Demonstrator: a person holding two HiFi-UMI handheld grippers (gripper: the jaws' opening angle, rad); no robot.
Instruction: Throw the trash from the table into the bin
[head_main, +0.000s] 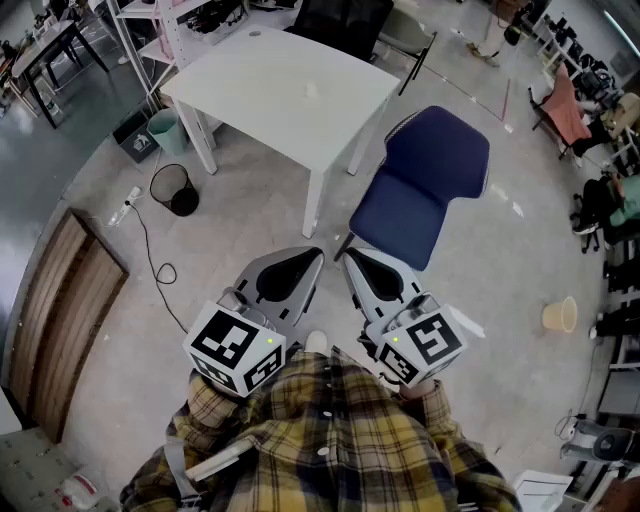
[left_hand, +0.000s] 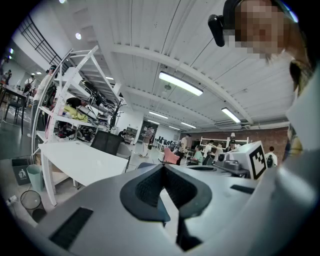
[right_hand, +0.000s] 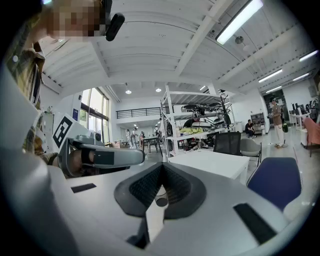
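The white table (head_main: 290, 90) stood ahead of me, the black wire bin (head_main: 173, 188) on the floor (head_main: 230, 240) beside its left legs. My left tool (head_main: 312, 258) and right tool (head_main: 350, 258) were both closed tight on nothing; a small pale scrap of trash (head_main: 312, 92) lay mid-table.
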